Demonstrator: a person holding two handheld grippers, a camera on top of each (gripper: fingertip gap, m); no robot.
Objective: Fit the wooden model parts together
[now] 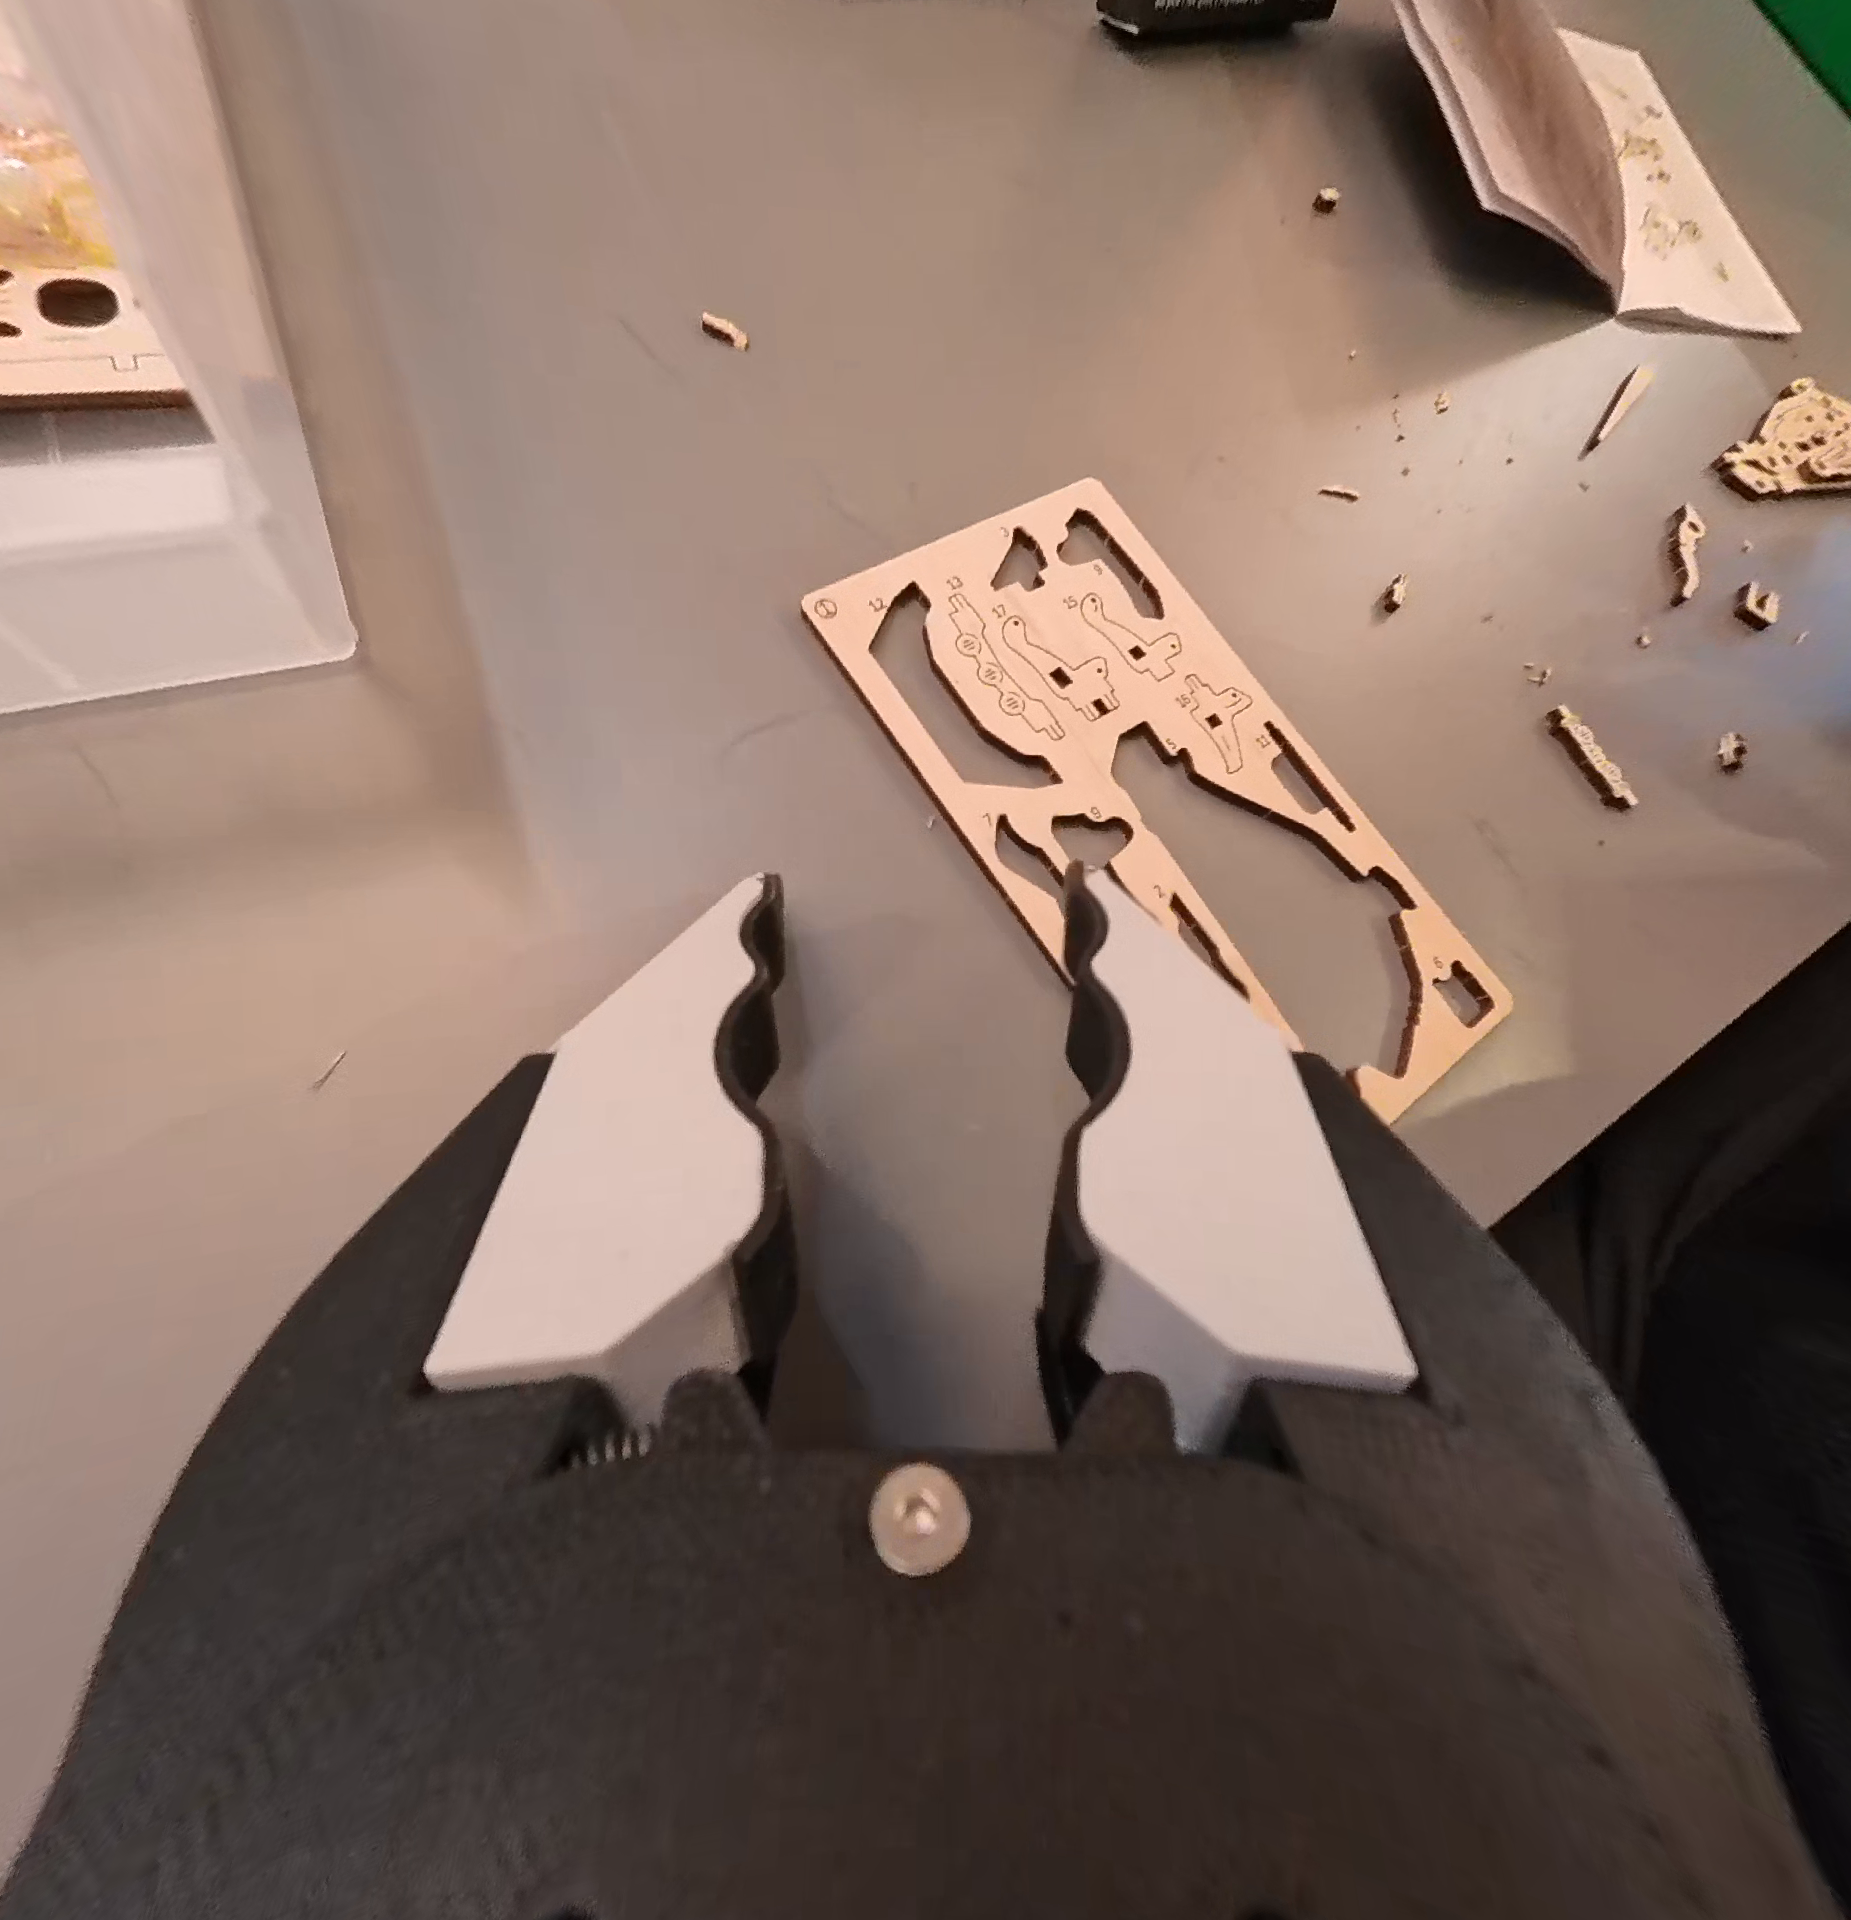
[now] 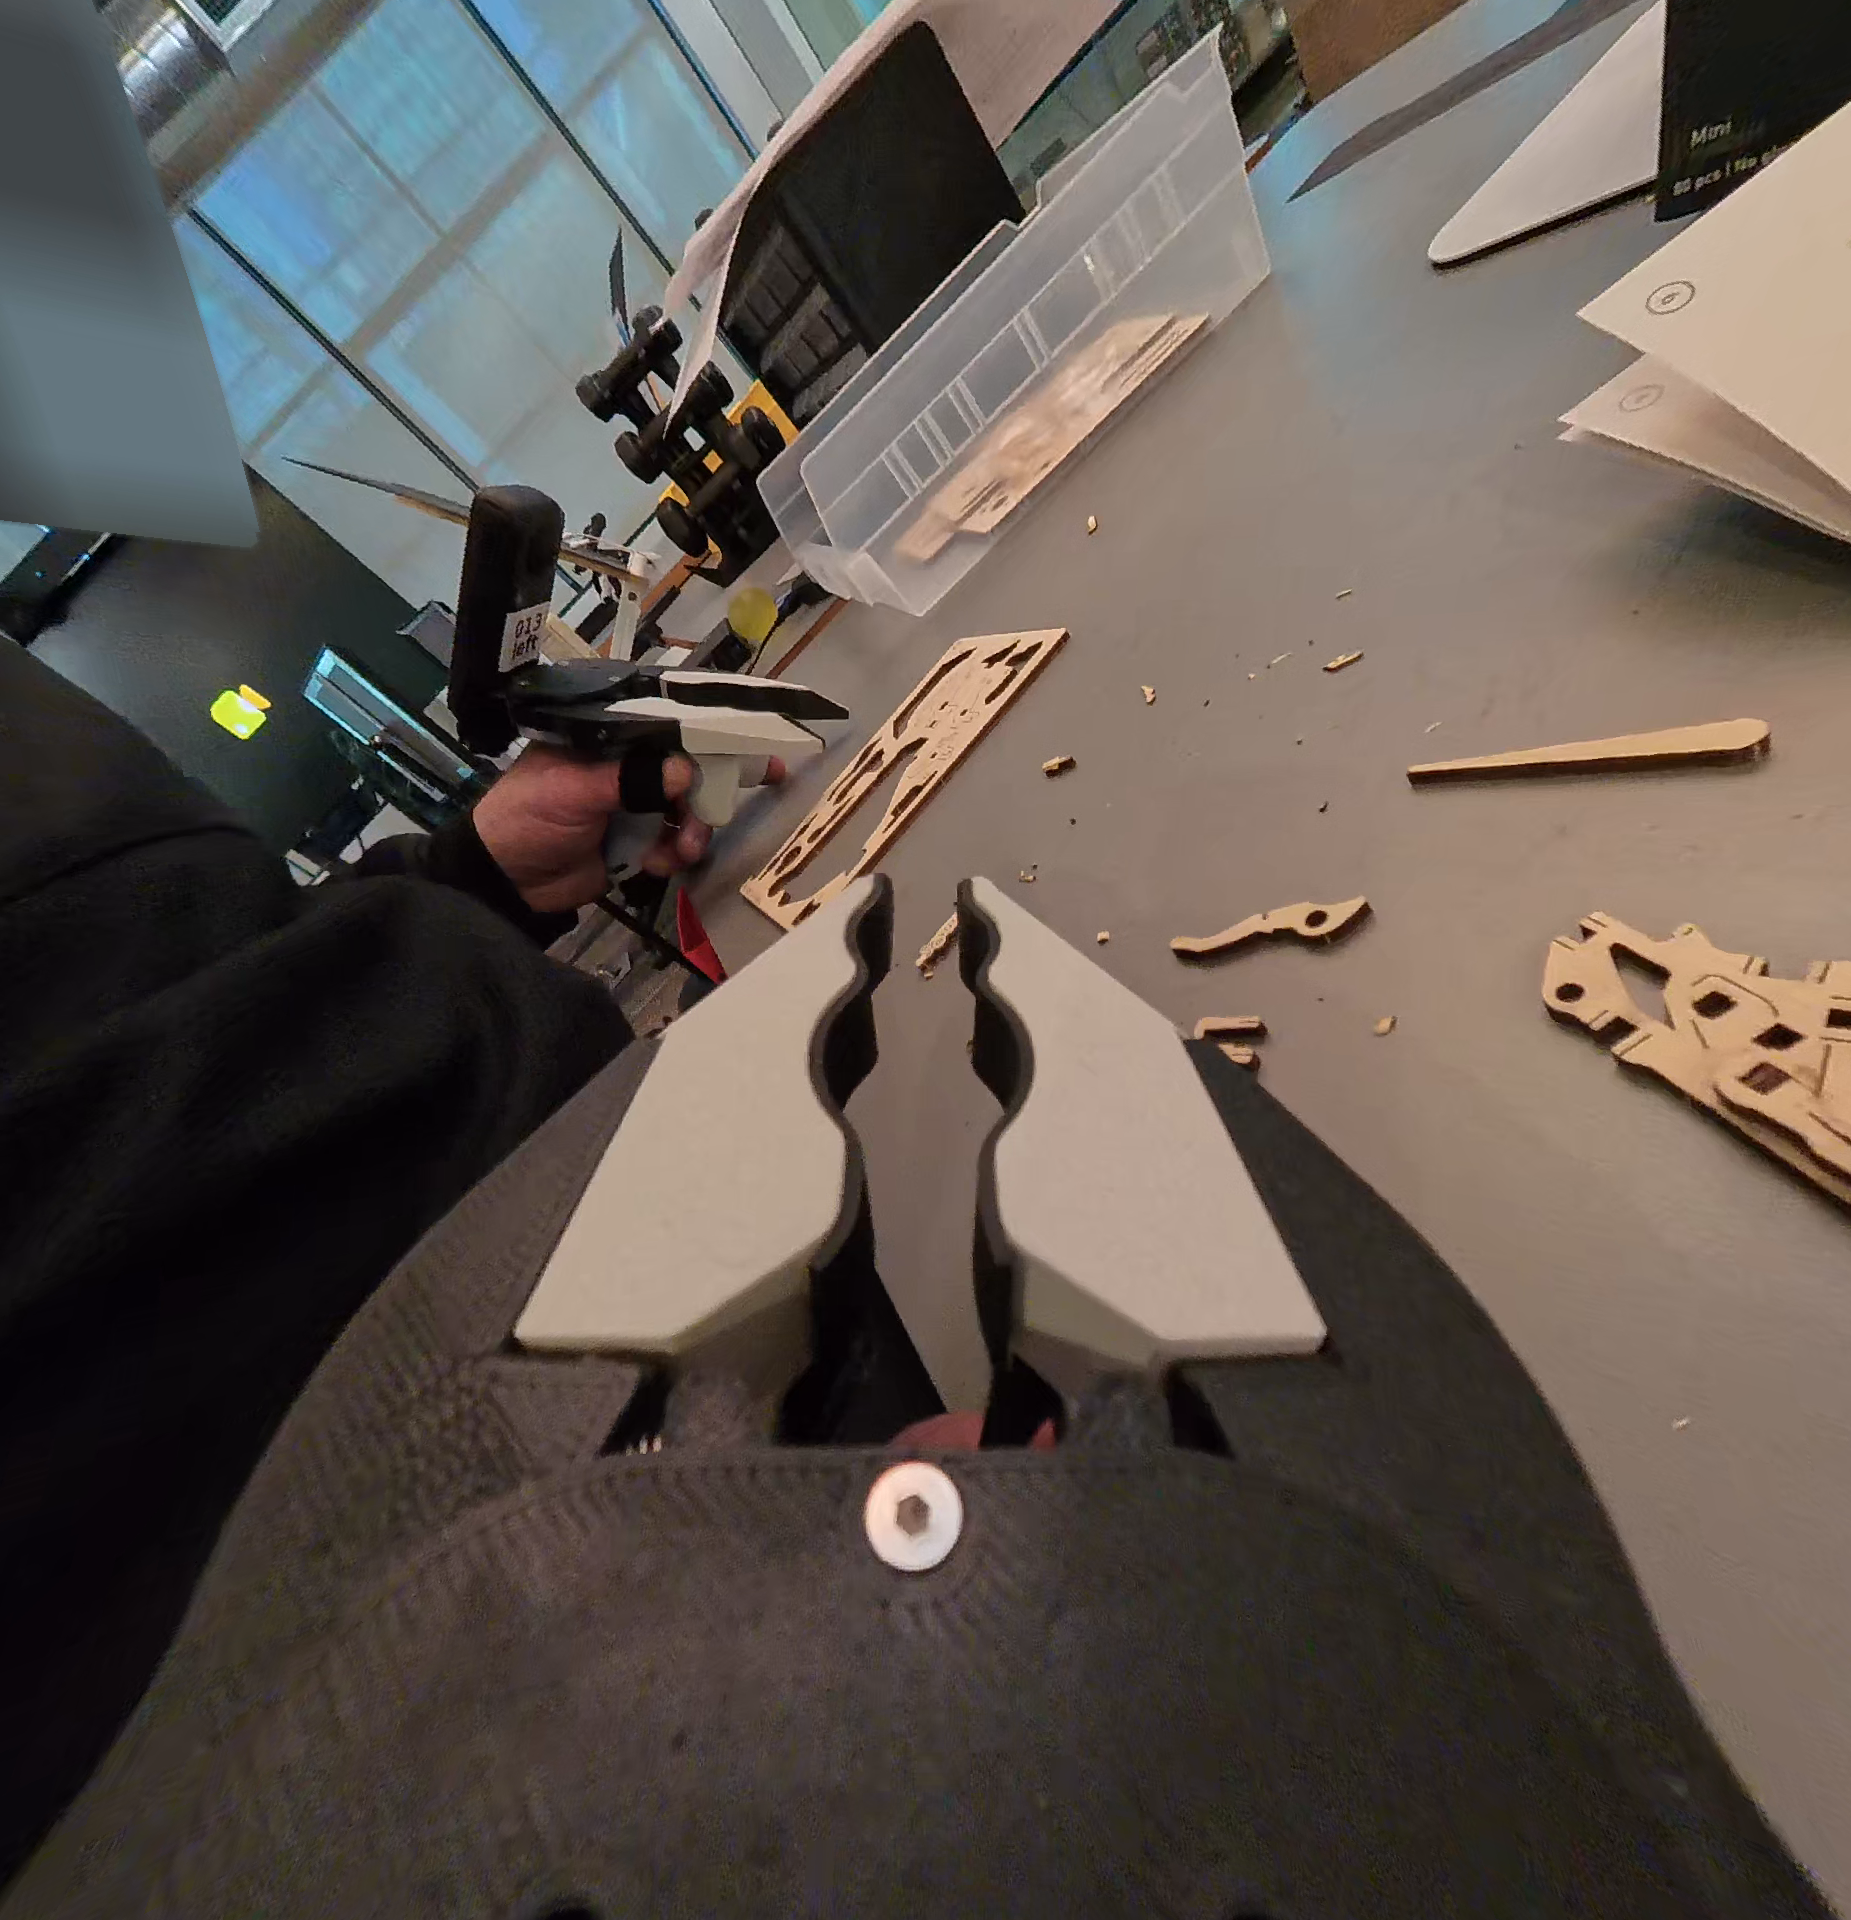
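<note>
While the left wrist view looks down on the grey table (image 1: pixel 588 520), the left gripper (image 1: pixel 921 894) hangs with its jaws spread wide and nothing between them, its right fingertip over the near corner of the laser-cut wooden parts sheet (image 1: pixel 1108 748), probably lined up to pin or lift the sheet. Several parts sit uncut in that sheet, and loose wooden offcuts (image 1: pixel 1591 753) lie to its right, below a folded instruction booklet (image 1: pixel 1586 177); a clear plastic tray (image 1: pixel 121 416) sits at the left. From the right wrist view, the right gripper (image 2: pixel 926 899) is low near the table edge, its jaws only slightly parted and empty, with a small wooden piece (image 2: pixel 936 945) on the table just beyond the gap, likely its target. To its right lie a curved loose part (image 2: pixel 1274 928), a tapered wooden stick (image 2: pixel 1586 750) and the partly assembled wooden model (image 2: pixel 1731 1029), kept within reach for fitting. A hand (image 2: pixel 578 821) holds the left gripper beside the sheet.
</note>
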